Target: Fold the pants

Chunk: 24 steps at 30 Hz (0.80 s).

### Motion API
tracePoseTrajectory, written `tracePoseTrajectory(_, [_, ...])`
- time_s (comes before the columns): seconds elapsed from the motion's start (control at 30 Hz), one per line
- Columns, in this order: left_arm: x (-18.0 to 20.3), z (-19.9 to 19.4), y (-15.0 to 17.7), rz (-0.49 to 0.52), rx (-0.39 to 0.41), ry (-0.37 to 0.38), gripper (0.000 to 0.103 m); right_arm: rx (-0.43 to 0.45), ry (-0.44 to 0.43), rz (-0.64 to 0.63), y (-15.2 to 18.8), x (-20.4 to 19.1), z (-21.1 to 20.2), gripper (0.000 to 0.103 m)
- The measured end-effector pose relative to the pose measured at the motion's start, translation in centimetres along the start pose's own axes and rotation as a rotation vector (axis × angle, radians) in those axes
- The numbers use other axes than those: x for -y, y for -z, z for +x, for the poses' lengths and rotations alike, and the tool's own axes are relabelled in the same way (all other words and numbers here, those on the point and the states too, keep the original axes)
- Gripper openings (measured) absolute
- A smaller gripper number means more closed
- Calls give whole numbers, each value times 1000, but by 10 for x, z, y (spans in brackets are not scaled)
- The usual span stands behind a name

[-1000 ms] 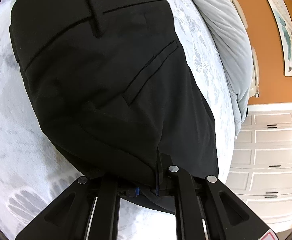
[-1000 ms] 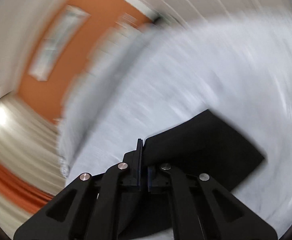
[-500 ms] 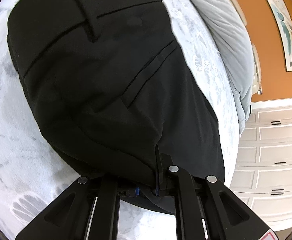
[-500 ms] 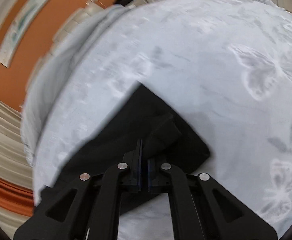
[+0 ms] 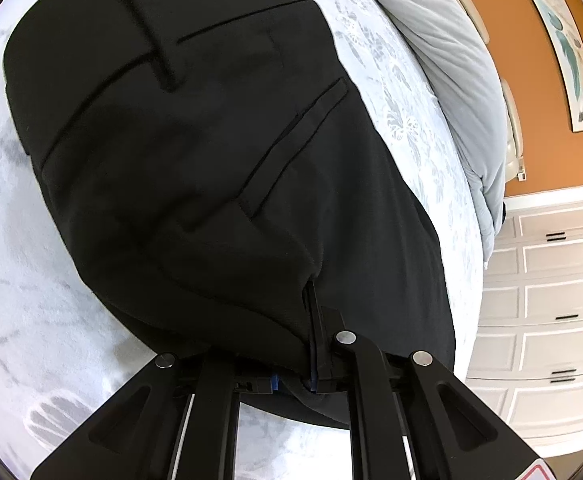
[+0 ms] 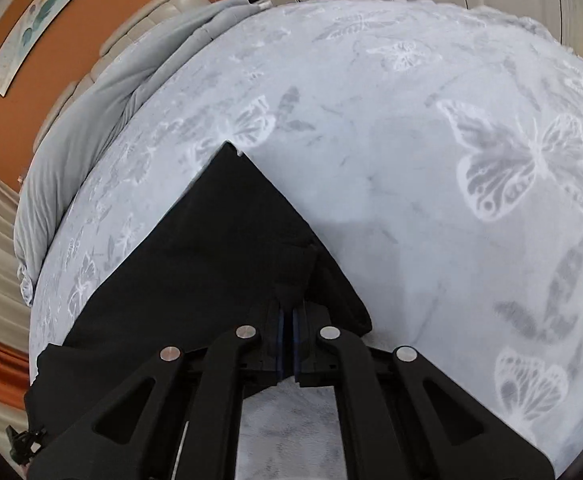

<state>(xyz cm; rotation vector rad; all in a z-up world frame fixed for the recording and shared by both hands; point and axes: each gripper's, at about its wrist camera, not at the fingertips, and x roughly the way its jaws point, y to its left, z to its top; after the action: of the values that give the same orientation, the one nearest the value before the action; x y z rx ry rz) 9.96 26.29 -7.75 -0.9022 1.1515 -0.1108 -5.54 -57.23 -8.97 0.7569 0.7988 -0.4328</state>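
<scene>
The left wrist view shows the waist end of the black pants [image 5: 219,168] on the bedspread [image 5: 23,280], belt loop and pocket up, the left gripper [image 5: 315,344] pinching its near edge. Only the right view shows the hem end, where the right gripper [image 6: 287,320] is clamped on a raised fold.

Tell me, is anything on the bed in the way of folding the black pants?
Nothing visible is. Both hand-held grippers, left and right, are already shut on the black pants, and the butterfly bedspread around them is bare. The grey duvet lies bunched at the far edge.
</scene>
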Motion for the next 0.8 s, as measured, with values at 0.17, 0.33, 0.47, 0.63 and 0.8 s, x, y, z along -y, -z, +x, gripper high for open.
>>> tracePoseTrajectory(0.17, [8,-20,-3,25,88,75,6,8,-10,12,-5,-14,7,2])
tracePoseTrajectory(0.33, [-11,-29,0,32,39,-49,21,-22,62,-24,10,-15,1,13])
tracePoseTrajectory(0.47, [-35,-50,0,-96,44,73,35,-30,179,-40,14,-22,-16,42])
tracePoseTrajectory(0.63, [-39,-91,-15,-110,255,70,76,160,193,-97,26,-63,-81,68])
tracePoseTrajectory(0.8, [-58,-67,-49,-223,244,81,73,134,2,-211,57,-130,-85,75])
